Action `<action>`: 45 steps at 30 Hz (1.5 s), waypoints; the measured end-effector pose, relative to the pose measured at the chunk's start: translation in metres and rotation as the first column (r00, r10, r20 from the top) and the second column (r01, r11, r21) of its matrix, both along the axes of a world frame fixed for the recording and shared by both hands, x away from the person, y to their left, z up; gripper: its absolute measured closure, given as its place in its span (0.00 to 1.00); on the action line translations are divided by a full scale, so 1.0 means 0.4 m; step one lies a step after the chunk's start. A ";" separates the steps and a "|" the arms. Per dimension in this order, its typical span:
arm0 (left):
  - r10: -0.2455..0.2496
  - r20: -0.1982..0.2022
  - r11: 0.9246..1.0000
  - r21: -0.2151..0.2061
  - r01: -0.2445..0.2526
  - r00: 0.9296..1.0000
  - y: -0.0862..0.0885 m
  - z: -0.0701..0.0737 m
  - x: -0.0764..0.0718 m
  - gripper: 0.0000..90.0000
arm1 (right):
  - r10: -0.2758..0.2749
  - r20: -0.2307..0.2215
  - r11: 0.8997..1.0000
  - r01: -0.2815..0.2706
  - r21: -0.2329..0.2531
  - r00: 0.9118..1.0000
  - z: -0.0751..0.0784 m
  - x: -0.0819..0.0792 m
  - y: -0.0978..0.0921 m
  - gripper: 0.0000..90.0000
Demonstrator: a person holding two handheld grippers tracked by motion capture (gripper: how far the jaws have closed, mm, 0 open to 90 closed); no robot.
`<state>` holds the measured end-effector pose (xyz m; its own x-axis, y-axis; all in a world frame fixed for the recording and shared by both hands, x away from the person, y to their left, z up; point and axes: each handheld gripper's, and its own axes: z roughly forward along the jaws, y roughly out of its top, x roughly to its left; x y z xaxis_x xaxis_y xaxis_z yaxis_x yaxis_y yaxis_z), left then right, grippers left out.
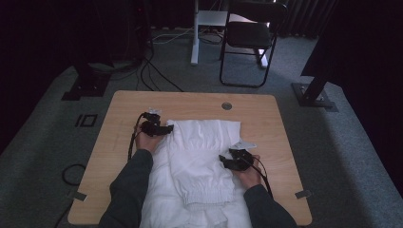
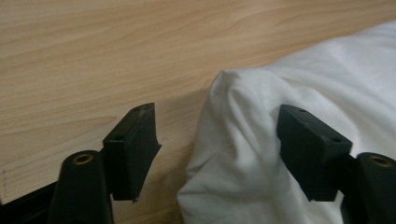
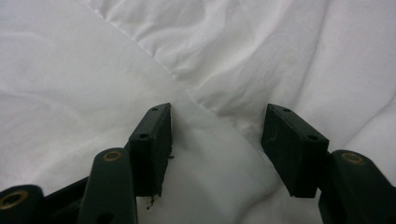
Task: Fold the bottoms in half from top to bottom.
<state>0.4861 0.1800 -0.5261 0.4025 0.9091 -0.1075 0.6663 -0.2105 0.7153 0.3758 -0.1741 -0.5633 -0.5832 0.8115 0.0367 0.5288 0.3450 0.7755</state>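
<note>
Garment: the white garment [image 1: 202,156] lies folded on the wooden table [image 1: 119,114], running from mid-table down to your near edge; its gathered elastic band faces you.
Your left gripper: you hold the left gripper [image 1: 164,128] at the garment's far left corner, pointing right across the table.
Left claw: the jaws stand spread; in the left gripper view a raised fold of the cloth corner [image 2: 243,107] sits between them, lying against the right-hand jaw, while the left-hand jaw hangs over bare wood [image 2: 93,56]. Nothing is pinched.
Your right gripper: you hold the right gripper [image 1: 224,159] at the garment's right edge, about halfway along its length, pointing left.
Right claw: the jaws stand spread over white cloth [image 3: 70,84]; in the right gripper view a diagonal fold edge [image 3: 205,121] passes between them. Whether the tips touch the cloth, I cannot tell.
Your hands: left hand [image 1: 145,141] and right hand [image 1: 249,175] rest low by the cloth, well apart.
</note>
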 end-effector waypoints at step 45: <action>0.005 -0.101 0.994 -0.105 -0.016 0.995 0.027 -0.037 0.021 0.37 | -0.001 -0.002 1.000 0.001 0.003 1.000 0.000 0.001 -0.002 0.48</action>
